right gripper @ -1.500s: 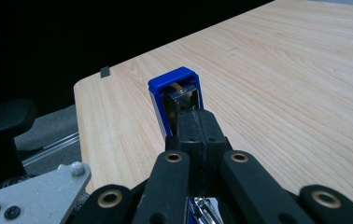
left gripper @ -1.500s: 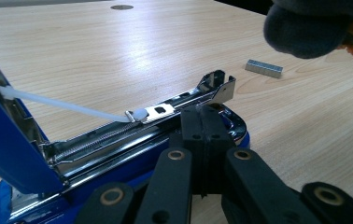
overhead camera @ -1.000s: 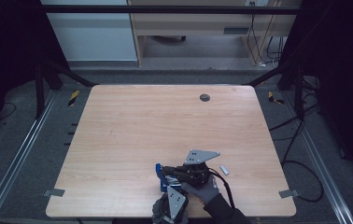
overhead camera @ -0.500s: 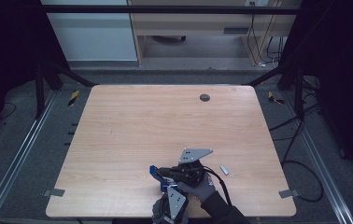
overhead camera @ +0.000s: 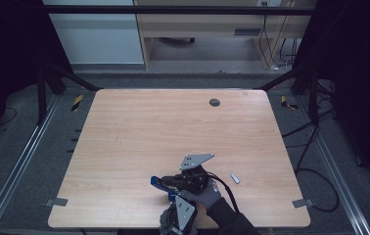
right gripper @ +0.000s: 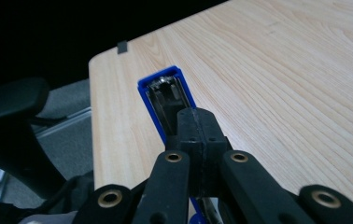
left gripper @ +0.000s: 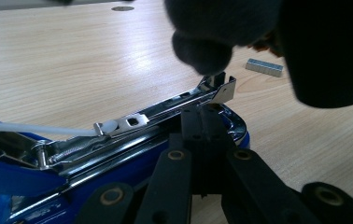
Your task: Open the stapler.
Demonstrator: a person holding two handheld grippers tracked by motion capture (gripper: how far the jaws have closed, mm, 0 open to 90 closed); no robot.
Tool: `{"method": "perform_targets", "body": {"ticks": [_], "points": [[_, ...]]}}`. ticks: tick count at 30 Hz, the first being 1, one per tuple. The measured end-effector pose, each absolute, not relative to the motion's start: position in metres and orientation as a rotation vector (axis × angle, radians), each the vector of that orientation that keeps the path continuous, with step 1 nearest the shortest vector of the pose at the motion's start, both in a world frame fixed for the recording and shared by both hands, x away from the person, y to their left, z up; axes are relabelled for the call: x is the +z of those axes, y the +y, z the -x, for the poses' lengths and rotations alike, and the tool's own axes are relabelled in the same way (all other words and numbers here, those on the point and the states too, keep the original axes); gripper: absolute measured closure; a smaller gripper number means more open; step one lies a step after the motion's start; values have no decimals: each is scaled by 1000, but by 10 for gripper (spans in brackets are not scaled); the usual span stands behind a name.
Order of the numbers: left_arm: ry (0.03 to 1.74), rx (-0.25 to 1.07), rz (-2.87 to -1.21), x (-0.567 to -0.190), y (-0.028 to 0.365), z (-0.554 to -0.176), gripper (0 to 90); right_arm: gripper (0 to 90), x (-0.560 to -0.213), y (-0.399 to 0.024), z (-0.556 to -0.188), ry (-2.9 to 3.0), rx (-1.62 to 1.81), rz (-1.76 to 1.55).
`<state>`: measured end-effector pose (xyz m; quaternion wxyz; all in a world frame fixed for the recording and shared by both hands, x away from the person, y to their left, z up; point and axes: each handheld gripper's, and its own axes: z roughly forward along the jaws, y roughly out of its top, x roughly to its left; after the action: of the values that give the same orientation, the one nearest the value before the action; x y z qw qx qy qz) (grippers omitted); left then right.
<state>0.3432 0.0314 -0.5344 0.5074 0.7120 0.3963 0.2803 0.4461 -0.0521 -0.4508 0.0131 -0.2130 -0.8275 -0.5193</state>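
Where my left claw (left gripper: 201, 122) rises in the left gripper view, its two black jaws are pressed together with no gap between them, their tips against the open blue stapler (left gripper: 118, 144) at the chrome magazine rail. I cannot tell whether they pinch any part of it or only press on it. A white pusher piece (left gripper: 135, 122) sits on that rail, and a thin white rod (left gripper: 30, 129) runs off from it to the left. Just behind the rail's front end hangs a gloved hand (left gripper: 221, 28), dark and blurred.

In the right gripper view my right claw (right gripper: 199, 133) is likewise closed tight, jaws meeting flat, lying over the stapler (right gripper: 165, 100) along its length; the blue end with its metal channel sticks out beyond the tips. Whether the jaws grip it, I cannot tell.

From the high view, both claws crowd together near the front edge of the tabletop (overhead camera: 139, 132), right of centre: the left claw (overhead camera: 173, 203) nearest me, the right claw (overhead camera: 171, 182) just beyond it, pointing left, with the stapler (overhead camera: 157, 182) showing blue at its tip. A small grey strip of staples (overhead camera: 235, 178) lies near to the right, apart from the grippers. A dark round grommet (overhead camera: 214, 102) sits well away by the far edge.
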Motion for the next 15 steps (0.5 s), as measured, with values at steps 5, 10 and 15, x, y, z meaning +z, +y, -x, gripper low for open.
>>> {"method": "perform_targets", "body": {"ticks": [5, 10, 15], "points": [[956, 676, -1714, -535, 31, -343, 900, 900, -452, -47, -448, -2588, -1588, 655], [957, 678, -1714, -535, 31, -343, 900, 900, -455, -40, -449, -2622, -1528, 654], [957, 677, -1711, -535, 32, -343, 900, 900, -458, -36, -452, -2641, -1478, 639]]}}
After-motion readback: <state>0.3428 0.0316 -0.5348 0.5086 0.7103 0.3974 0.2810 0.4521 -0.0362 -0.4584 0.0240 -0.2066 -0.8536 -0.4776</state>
